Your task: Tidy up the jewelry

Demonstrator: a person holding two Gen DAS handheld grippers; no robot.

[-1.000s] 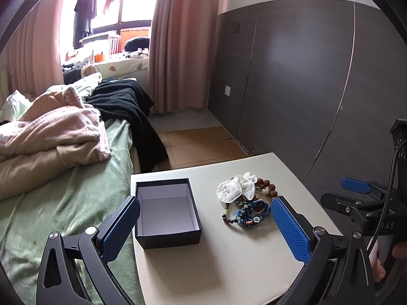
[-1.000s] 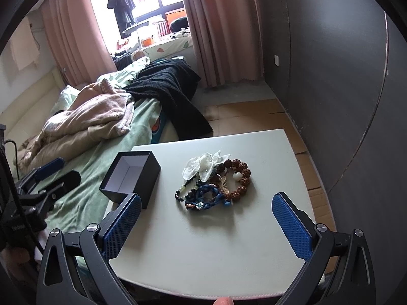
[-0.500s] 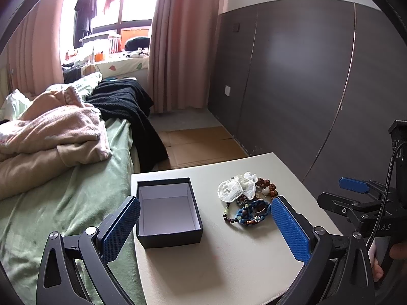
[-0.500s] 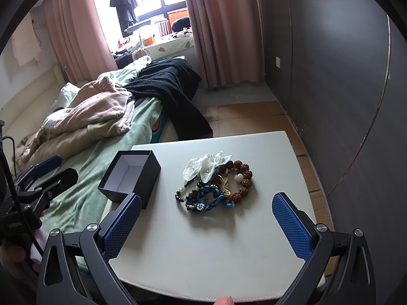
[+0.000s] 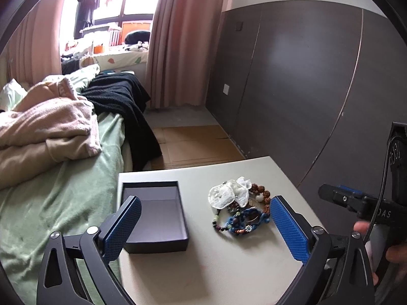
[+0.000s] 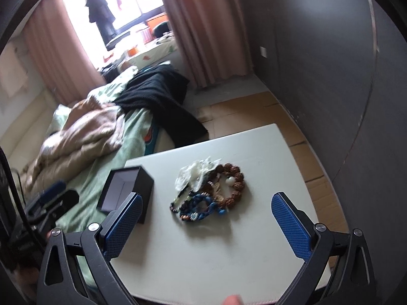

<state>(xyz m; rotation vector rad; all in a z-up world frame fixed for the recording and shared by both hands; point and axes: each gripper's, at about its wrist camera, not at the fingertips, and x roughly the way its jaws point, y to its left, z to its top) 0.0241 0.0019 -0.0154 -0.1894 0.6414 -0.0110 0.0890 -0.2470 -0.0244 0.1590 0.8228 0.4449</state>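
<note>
**Right wrist view: both grippers wide and empty over the table, jewelry not yet touched**

Right wrist view shows the table [image 6: 254, 241] beside a bed [image 6: 101, 157], everything for the task sitting on its far half. The box [image 6: 127, 190], black and lidless, stands at the table's left edge, its pale inside empty. It is probably left open there to receive the pieces. Just right of the box, apart from it, the jewelry [image 6: 208, 190] lies in one tangled heap: a brown bead bracelet [image 6: 235, 185] on the side away from the box, a white flower piece [image 6: 195, 175] at the back, a blue beaded strand [image 6: 201, 207] nearest the camera.

The right gripper [image 6: 206, 225] hangs above the table, short of the heap, jaws spread wide, holding nothing; the heap sits between its fingers in view, which suggests it is lining up for a first pick. The left gripper [image 5: 203, 228] is likewise fully spread and empty, hovering on the near side of the box and heap. Nothing has gone into the box yet.
</note>
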